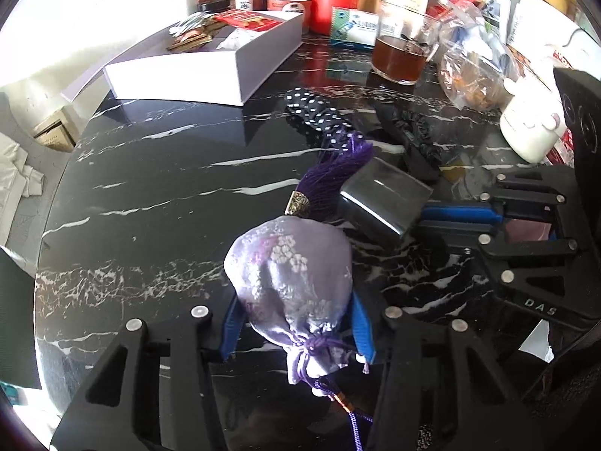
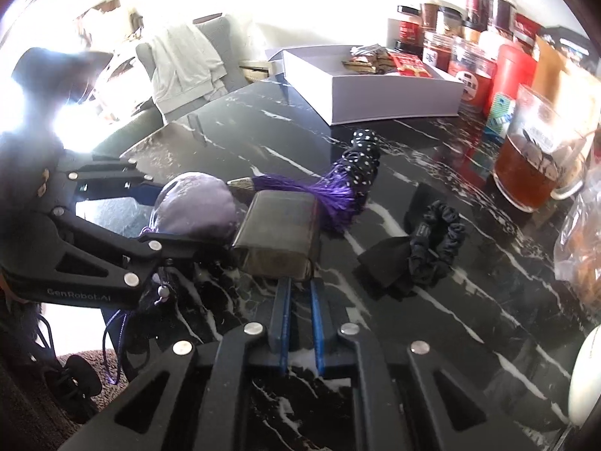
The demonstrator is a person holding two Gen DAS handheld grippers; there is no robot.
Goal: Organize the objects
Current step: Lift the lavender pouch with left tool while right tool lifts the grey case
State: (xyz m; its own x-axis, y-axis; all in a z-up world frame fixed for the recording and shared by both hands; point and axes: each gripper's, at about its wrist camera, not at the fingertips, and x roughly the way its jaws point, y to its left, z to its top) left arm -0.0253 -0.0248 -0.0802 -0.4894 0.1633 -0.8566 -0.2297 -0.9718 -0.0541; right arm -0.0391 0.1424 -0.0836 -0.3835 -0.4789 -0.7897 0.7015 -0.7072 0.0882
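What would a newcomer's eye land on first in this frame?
Probably the lilac sachet with its purple tassel, low in the middle of the black marble table, with the left gripper closed around it. Just right of it, the right gripper pinches a dark metallic box. Behind stand a white tray and a glass of amber liquid.

The left wrist view looks low and close across the black marble counter toward the white box at 11 o'clock. The right wrist view faces it from the right, the box at 1 o'clock. Both share the purple sachet and dark metal tin.
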